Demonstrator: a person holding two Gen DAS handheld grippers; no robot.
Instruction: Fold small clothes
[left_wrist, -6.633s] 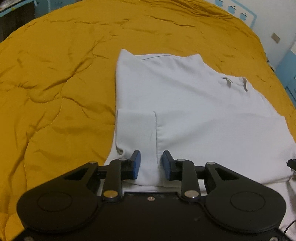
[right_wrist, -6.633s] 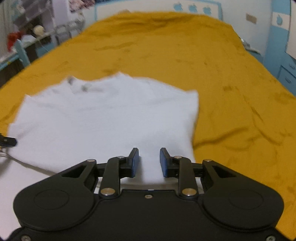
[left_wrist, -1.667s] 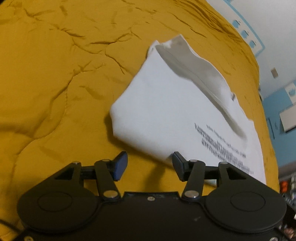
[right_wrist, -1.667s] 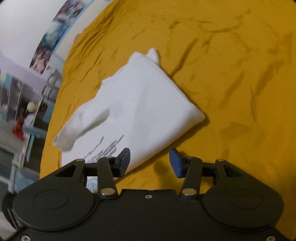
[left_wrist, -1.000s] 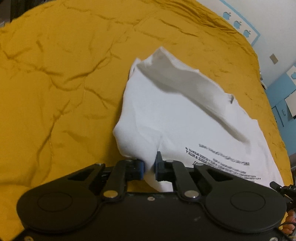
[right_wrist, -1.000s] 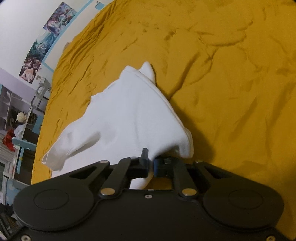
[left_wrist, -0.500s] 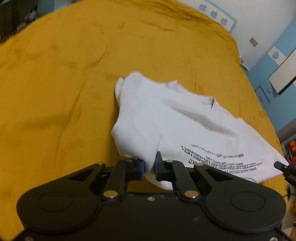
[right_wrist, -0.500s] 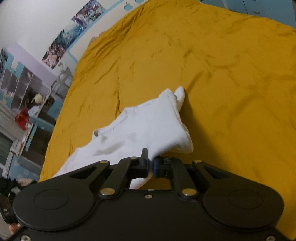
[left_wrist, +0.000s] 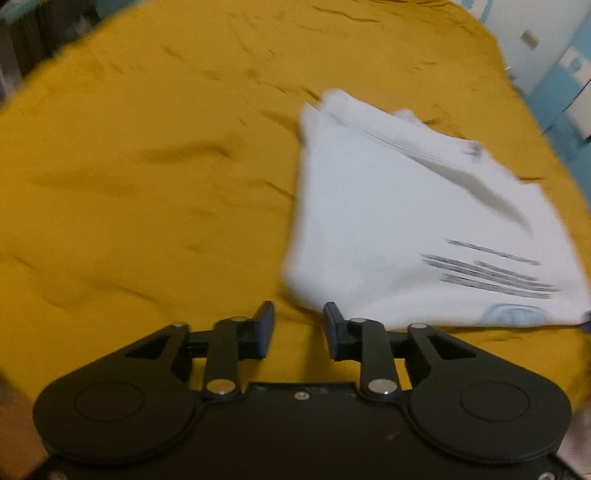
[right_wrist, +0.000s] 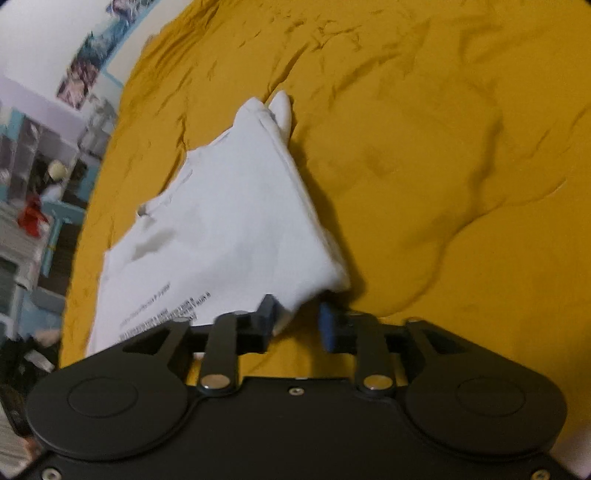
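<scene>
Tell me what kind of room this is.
Most likely a bedroom, perhaps a child's. The white T-shirt lies on a wide bed under a mustard quilt; posters hang on the wall, and cluttered shelves stand beside the bed.

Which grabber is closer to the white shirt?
Right. The right gripper has the white shirt corner between its open fingers; the left gripper sits just short of it.

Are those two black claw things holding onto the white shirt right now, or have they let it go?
Neither holds it. The left gripper and the right gripper are both open, and the white shirt lies on the yellow bedspread.
</scene>
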